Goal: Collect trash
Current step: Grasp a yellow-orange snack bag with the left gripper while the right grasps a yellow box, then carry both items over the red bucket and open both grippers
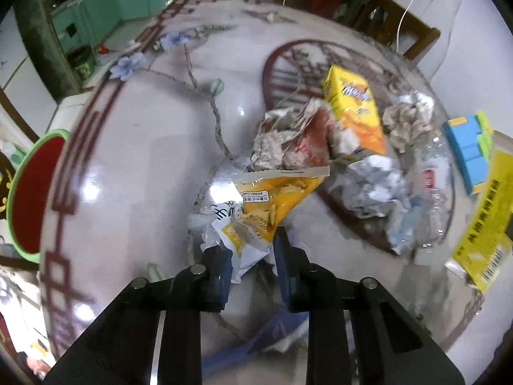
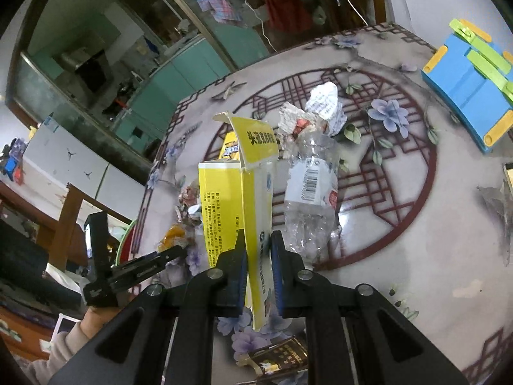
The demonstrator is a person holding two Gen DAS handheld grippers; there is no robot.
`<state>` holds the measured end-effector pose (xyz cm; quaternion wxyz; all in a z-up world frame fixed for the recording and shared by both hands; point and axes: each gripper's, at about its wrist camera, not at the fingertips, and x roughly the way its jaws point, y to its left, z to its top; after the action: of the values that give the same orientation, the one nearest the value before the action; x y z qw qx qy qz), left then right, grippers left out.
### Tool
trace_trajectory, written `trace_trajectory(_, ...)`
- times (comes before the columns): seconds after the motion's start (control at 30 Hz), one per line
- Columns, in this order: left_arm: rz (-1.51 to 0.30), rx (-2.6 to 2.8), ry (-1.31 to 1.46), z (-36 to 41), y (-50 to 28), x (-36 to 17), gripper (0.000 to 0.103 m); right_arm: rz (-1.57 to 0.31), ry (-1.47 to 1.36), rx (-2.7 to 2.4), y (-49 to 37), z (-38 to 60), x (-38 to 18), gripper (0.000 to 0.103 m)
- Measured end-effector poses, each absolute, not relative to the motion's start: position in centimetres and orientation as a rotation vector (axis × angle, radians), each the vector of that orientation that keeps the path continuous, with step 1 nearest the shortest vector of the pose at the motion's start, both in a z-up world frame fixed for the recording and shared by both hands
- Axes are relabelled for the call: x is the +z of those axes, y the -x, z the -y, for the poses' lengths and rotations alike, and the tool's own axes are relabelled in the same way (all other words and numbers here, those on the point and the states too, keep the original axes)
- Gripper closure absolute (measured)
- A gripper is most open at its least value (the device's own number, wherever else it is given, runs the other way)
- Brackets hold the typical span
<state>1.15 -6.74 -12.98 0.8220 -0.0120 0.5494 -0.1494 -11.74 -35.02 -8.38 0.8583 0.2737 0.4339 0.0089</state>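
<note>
Glossy floral table (image 2: 416, 240), wooden chair (image 1: 413, 37), teal kitchen cabinets (image 2: 179, 73)

We see little readable print. The yellow carton (image 2: 239, 192) carries bold Chinese characters on its open flap, too distorted for us to read. The plastic bottle (image 2: 311, 199) and snack bag (image 1: 269, 205) show only barcodes. The juice box (image 1: 356, 109) has a blurred logo.

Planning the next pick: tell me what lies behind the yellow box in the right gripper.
Behind the yellow box, an orange carton peeks out, mostly covered. The plastic bottle lies beside it, not behind.
</note>
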Motion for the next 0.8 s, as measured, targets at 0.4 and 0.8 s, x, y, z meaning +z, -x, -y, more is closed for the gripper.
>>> trace_trajectory(0.4, -1.013, -0.26, 0.088, 3.1, 1.4, -5.6, 0.08, -0.85, -0.445, 0.137, 8.9, 30.4, -5.0, 0.092)
trace_trajectory(0.8, -0.949, -0.207, 0.075, 0.2, 1.1, -3.7, 0.08, -0.829, -0.371, 0.216, 6.8, 26.1, -3.3, 0.092)
